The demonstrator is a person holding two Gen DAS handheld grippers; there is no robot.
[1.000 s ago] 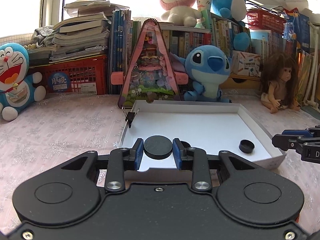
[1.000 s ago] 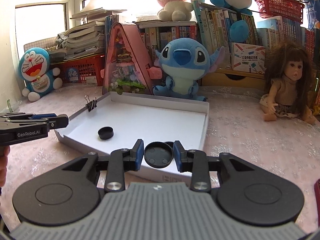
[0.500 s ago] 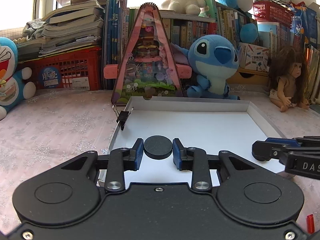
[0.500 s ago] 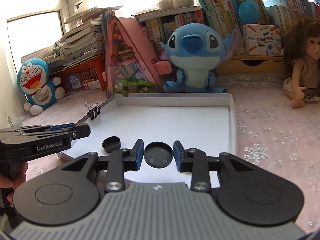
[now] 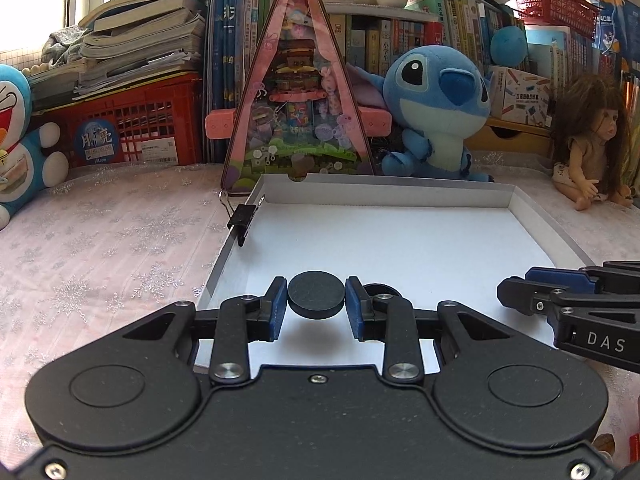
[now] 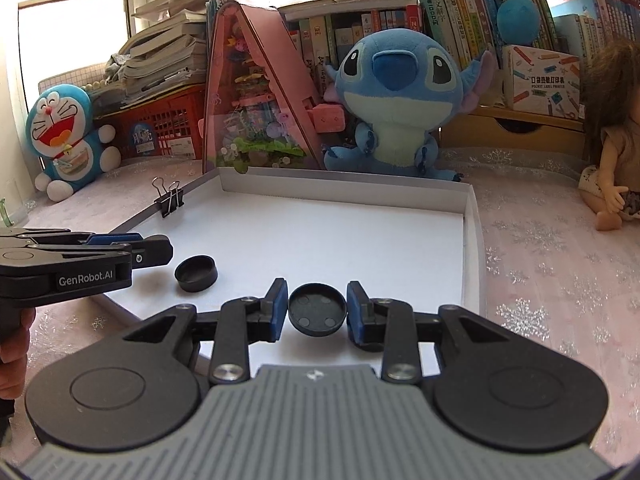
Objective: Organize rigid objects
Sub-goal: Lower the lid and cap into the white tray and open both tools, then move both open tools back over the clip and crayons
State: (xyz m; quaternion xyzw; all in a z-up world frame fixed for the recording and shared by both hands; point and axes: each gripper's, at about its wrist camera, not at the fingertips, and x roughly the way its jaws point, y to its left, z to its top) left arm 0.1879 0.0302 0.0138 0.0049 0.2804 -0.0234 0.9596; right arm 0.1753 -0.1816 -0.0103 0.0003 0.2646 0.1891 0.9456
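Observation:
My left gripper point(image 5: 316, 304) is shut on a flat black round cap point(image 5: 316, 295) and holds it a little above the front of the white tray point(image 5: 384, 194). My right gripper point(image 6: 317, 310) is shut on a second black round cap point(image 6: 317, 309), hollow side up, over the tray's point(image 6: 470, 216) front right part. A third black cap point(image 6: 196, 273) lies in the tray at the front left, just right of the left gripper's fingers point(image 6: 152, 250). It is partly hidden behind my left gripper's right finger in the left wrist view point(image 5: 380, 289). The right gripper's fingers point(image 5: 520, 290) show at the right of that view.
A black binder clip point(image 5: 242, 220) grips the tray's left wall. Behind the tray stand a pink triangular toy house point(image 5: 298, 92) and a blue plush point(image 5: 434, 108). A doll point(image 5: 592, 144) sits at the right, a Doraemon plush point(image 6: 66, 140) at the left. Books and a red crate point(image 5: 128, 126) line the back.
Both grippers have moved forward over the tray, each still holding its cap. The two grippers have come closer together.

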